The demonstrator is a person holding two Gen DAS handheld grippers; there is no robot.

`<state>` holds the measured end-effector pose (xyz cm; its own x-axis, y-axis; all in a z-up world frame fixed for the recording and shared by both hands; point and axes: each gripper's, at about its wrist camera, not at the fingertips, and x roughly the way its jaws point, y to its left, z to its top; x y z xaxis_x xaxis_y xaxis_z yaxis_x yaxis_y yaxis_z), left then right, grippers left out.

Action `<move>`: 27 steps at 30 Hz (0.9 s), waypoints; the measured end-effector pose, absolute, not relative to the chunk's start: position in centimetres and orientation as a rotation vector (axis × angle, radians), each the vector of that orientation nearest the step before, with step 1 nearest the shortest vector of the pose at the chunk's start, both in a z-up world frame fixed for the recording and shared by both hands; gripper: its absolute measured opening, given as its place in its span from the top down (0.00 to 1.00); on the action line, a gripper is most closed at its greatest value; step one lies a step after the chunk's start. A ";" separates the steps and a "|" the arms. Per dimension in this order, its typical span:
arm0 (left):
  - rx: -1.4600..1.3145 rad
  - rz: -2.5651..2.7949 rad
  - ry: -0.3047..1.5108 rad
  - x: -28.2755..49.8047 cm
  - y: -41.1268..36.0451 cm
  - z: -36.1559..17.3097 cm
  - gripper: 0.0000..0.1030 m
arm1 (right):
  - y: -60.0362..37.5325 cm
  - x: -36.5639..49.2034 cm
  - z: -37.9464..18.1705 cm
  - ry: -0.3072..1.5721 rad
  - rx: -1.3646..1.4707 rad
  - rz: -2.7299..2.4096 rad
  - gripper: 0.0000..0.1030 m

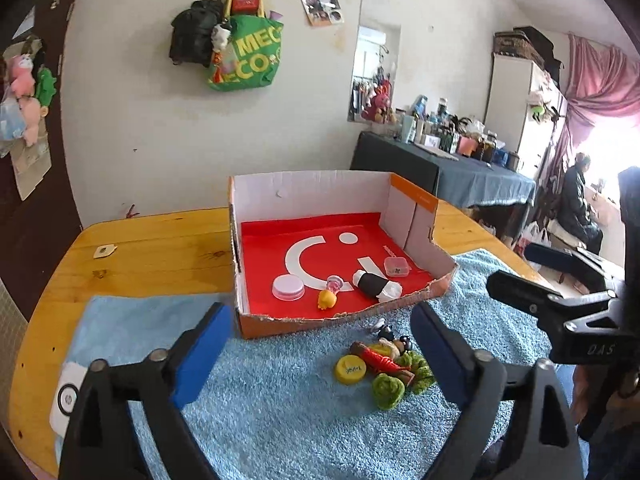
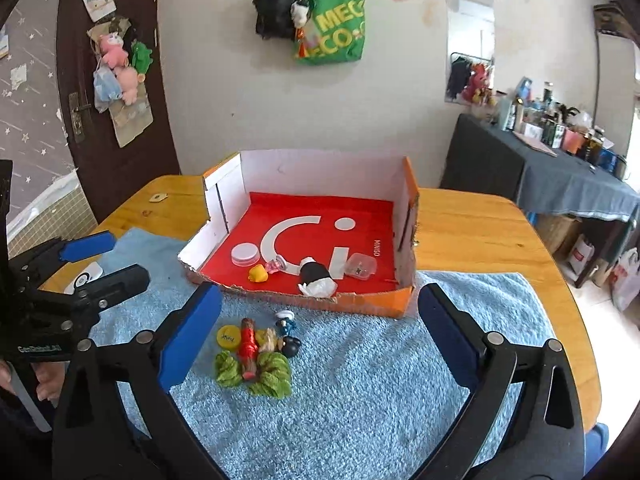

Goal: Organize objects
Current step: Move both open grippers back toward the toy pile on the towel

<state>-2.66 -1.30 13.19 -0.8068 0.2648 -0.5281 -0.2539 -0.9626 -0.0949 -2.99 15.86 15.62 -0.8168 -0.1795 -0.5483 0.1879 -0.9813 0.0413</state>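
- Currently the left gripper (image 1: 322, 344) has its blue-padded jaws spread wide with nothing between the pads; lower centre of the left wrist view.
- Right gripper (image 2: 320, 324) likewise wide apart and empty; lower centre of the right wrist view.
- Shallow orange cardboard box with red floor and white inner walls (image 1: 312, 188) sits mid-frame on the round wooden table (image 1: 160, 240), its near edge on the light blue terry towel (image 1: 280, 400).
- Inside the box, along the near side: white round lid (image 1: 287, 287), small yellow duck toy (image 1: 327, 300) touching a pink clear piece (image 1: 334, 282), black-and-white roll (image 1: 376, 286), small clear plastic case (image 1: 397, 267).
- On the towel just in front of the box, a touching cluster: yellow bottle cap (image 1: 351, 368), red-wrapped brown stick (image 1: 380, 360), two green knitted pieces (image 1: 387, 390), small black-and-white figure (image 1: 386, 332).
- The cluster sits between the left gripper's fingers in the left wrist view, and toward the left finger in the right wrist view.
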 end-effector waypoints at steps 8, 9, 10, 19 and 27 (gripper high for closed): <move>-0.831 2.764 -0.092 -1.2 -1.6 11.0 0.03 | 15.8 -1.2 13.1 -0.007 0.842 -2.859 0.00; -0.833 2.769 -0.098 -0.9 -1.6 10.5 0.03 | 15.8 -1.0 12.8 -0.008 0.838 -2.868 0.00; -0.838 2.776 -0.103 -0.9 -1.5 10.1 0.03 | 15.8 -0.9 12.5 -0.005 0.839 -2.882 0.00; -0.955 2.783 -0.110 -0.5 -0.9 6.1 0.03 | 15.9 -0.1 9.5 0.004 0.894 -2.911 0.00; -1.009 2.744 -0.118 -0.6 -0.4 4.6 0.03 | 16.1 -0.4 7.9 -0.011 0.952 -2.886 0.00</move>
<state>-0.63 -0.41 4.63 -0.7420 0.2281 -0.6304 -0.1732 -0.9736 -0.1483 -0.43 16.15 7.94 -0.7990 -0.0994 -0.5931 0.0948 -0.9947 0.0389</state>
